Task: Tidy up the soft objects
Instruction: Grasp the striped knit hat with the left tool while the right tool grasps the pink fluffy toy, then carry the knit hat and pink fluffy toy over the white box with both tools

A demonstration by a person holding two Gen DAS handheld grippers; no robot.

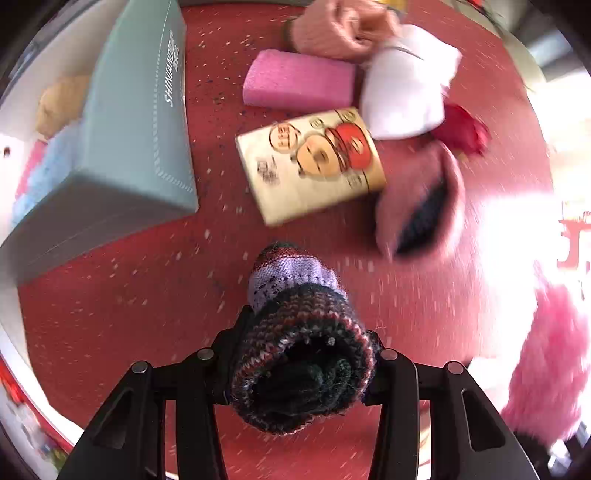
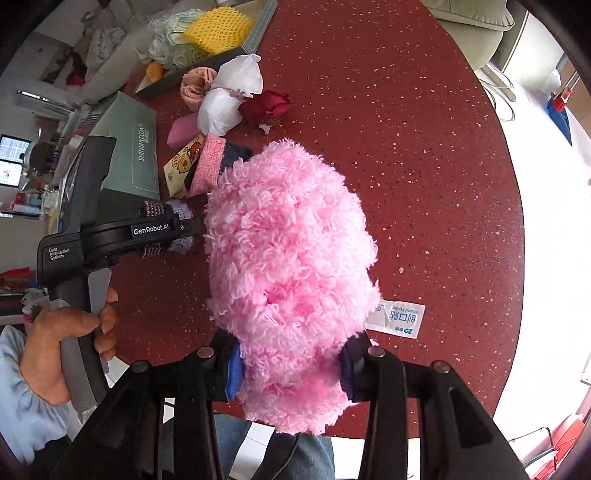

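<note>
Pink, shaggy yarn fills the right wrist view: the fluffy pink yarn bundle (image 2: 291, 280) sits clamped in the right hand-held gripper (image 2: 291, 369), its pads sunk into the lower flanks and the rest of the bundle bulging out ahead over the red speckled surface (image 2: 424, 147). In the left wrist view the left hand-held gripper (image 1: 301, 363) is likewise closed on a rolled knit sock (image 1: 299, 339) — dark multicoloured ribbing with a lilac band at the far end. Both pieces look light and very compressible, so I judge a mid-body pinch sound, though the loose pile could slip or snag. Beyond lie a cartoon-printed tissue pack (image 1: 310, 162), a pink sponge (image 1: 299, 81), a white cloth pouch (image 1: 406, 85), a red fabric rose (image 2: 267, 107) and a pink-cuffed sock (image 1: 421, 199). A grey-green box (image 1: 136, 122) stands to the left; a tray (image 2: 258, 33) at the far edge already holds soft items.
</note>
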